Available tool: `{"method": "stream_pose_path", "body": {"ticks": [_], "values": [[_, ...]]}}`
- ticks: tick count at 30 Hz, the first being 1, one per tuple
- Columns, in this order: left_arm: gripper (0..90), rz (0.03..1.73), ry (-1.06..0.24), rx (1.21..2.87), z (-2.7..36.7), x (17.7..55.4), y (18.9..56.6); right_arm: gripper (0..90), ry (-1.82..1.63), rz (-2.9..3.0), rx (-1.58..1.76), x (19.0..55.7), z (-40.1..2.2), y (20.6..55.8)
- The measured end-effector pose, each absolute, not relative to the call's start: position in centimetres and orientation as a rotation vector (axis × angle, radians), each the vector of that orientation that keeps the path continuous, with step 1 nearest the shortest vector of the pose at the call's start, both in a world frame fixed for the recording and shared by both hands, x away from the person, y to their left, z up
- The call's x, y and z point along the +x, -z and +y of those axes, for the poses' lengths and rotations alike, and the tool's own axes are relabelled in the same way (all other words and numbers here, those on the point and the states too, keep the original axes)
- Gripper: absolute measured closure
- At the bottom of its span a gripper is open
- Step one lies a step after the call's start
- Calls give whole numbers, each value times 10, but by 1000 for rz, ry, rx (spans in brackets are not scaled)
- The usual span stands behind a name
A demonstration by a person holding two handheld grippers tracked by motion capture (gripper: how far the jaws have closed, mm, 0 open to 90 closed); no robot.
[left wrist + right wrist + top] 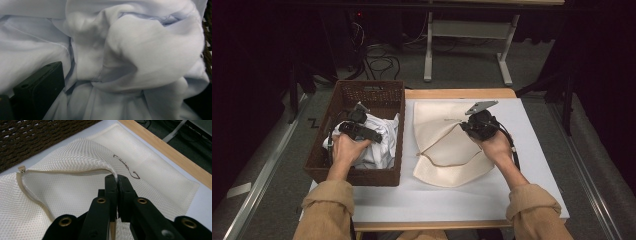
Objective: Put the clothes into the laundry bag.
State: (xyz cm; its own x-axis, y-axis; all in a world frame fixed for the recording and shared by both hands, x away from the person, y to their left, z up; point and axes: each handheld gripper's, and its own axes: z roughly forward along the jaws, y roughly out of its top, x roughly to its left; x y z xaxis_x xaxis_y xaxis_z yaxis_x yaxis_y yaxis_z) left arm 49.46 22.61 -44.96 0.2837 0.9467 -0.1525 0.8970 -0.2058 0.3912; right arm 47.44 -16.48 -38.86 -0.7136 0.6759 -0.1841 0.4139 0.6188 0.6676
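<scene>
Tabletop wicker basket [388, 95] full of white cloth [379, 140].

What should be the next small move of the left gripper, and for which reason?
Probably close the left gripper on the crumpled white cloth in the brown woven basket and lift it. Its one visible jaw lies against the folds, with no grip evident yet. The right gripper already pinches the open edge of the cream mesh bag, raising the mouth towards the basket.

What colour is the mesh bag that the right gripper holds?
Cream, with a beige zipper edge; the mesh bag shows best in the right gripper view.
</scene>
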Motion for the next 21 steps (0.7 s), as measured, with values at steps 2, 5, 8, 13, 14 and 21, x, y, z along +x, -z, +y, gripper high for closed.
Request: {"method": "stream_pose_path", "body": {"ticks": [2,5,8,13,14,21], "values": [[0,1658,-147,2168,224,497,454,880,-843,2427,874,473,-164,388],[0,1661,-120,2176,223,500,458,880,-841,2429,869,474,-163,388],[1,1667,-88,2182,223,501,462,880,-839,2429,868,474,-163,388],[3,1675,-68,2192,222,502,467,880,-840,2430,855,473,-160,390],[4,1675,-65,2201,220,502,469,880,-835,2433,852,473,-160,390],[6,1650,-39,2301,210,503,481,880,-832,2430,852,473,-159,390]]}}
